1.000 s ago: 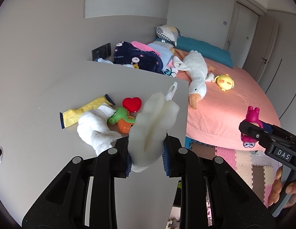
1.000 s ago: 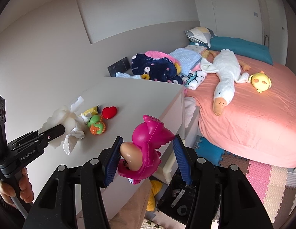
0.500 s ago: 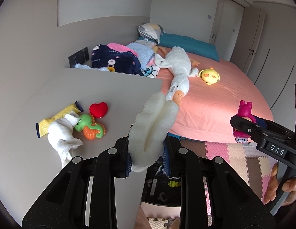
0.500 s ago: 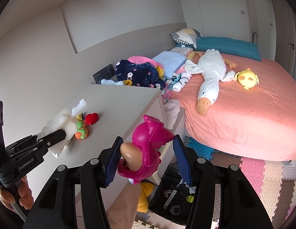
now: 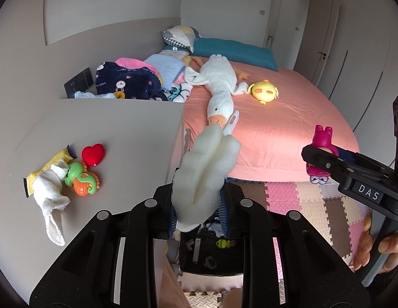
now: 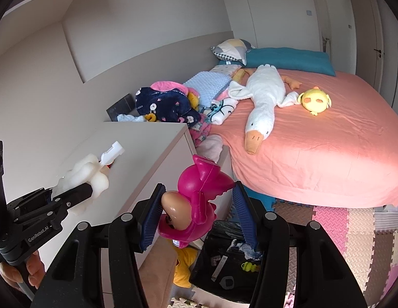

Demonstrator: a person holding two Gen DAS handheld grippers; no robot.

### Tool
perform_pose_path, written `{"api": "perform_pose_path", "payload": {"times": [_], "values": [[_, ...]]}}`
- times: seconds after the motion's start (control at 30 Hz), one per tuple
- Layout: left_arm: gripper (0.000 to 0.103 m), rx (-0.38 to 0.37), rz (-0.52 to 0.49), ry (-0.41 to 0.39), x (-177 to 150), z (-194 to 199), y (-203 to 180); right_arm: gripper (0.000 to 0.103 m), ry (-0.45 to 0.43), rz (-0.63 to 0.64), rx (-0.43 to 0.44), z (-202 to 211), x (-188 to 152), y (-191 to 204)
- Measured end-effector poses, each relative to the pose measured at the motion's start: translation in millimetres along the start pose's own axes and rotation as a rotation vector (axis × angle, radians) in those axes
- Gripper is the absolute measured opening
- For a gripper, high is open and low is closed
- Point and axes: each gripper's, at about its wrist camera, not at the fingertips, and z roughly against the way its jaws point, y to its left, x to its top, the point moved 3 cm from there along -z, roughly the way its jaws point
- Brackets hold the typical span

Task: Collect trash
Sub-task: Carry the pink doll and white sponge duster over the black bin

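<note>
White sponge (image 5: 206,169) pinched in left hand-held gripper (image 5: 197,211), past the counter (image 5: 117,128) edge, above a black bin (image 5: 211,254) on the floor. Right hand-held gripper (image 6: 199,214) clamps a pink toy (image 6: 196,202).

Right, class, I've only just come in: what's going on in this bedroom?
A person is tidying with two handheld grippers. The left gripper is shut on a white foam piece; the right gripper is clamped on a pink toy figure. Both hang beyond the edge of the white cabinet, above a dark bin on the floor. A cloth and small toys remain on the cabinet.
</note>
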Motion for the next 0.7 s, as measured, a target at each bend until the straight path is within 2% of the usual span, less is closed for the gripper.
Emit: {"api": "perform_pose_path", "payload": {"times": [0.63,0.67,0.7], "values": [[0.027,-0.060,-0.080,0.086,-5,-42,-51,0.055,0.019,-0.062,-0.090,-7,1,-55],[0.030,-0.072,-0.085,0.102,-6,-44,-54,0.056,0.027,-0.061,-0.092,-9,3,-57],[0.043,-0.084,-0.098,0.126,-8,-48,-57,0.057,0.035,-0.058,-0.103,-12,6,-57]]}}
